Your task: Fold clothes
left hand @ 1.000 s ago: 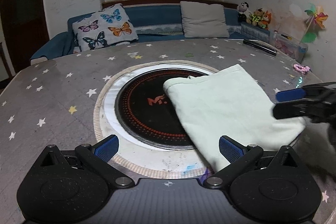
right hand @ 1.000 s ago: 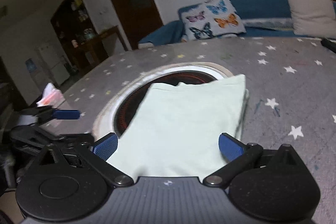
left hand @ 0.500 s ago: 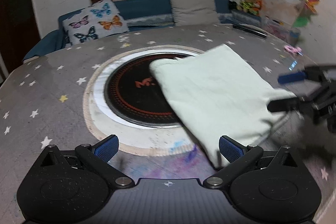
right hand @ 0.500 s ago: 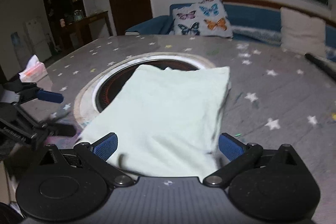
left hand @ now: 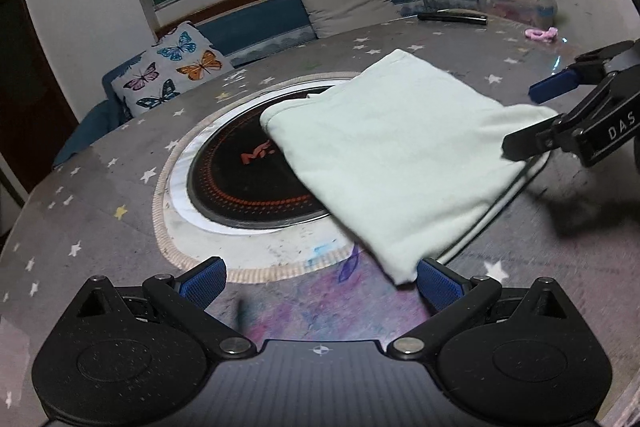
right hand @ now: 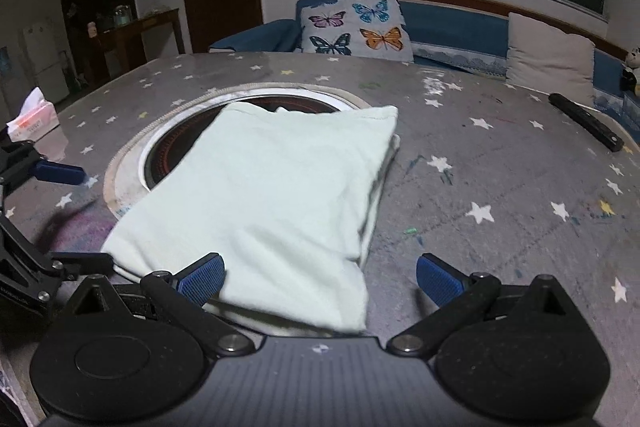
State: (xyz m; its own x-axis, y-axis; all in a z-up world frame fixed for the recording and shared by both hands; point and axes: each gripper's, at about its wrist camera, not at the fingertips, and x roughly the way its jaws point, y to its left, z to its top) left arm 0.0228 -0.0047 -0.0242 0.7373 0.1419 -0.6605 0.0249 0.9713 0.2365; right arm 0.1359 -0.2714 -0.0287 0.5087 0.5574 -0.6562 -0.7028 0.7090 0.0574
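Star-printed cloth covers the round bench point(left hand: 100, 187), a dark cooktop ring point(left hand: 240, 179) set in its middle, sofa and butterfly cushion point(right hand: 356, 27) beyond. And there's the pale green garment point(left hand: 392, 155), already a neat flat rectangle, lying half over the ring and half on the cloth. Its long axis runs from the left gripper's point(left hand: 320, 275) near corner away toward the far right of the bench. Left gripper spread wide, nothing in it, one pad just beside the near corner; right gripper point(right hand: 320, 275) equally wide and empty, the garment's near edge between its pads. Judging by the tidy shape, this fits either a finished fold or a pause before another halving.
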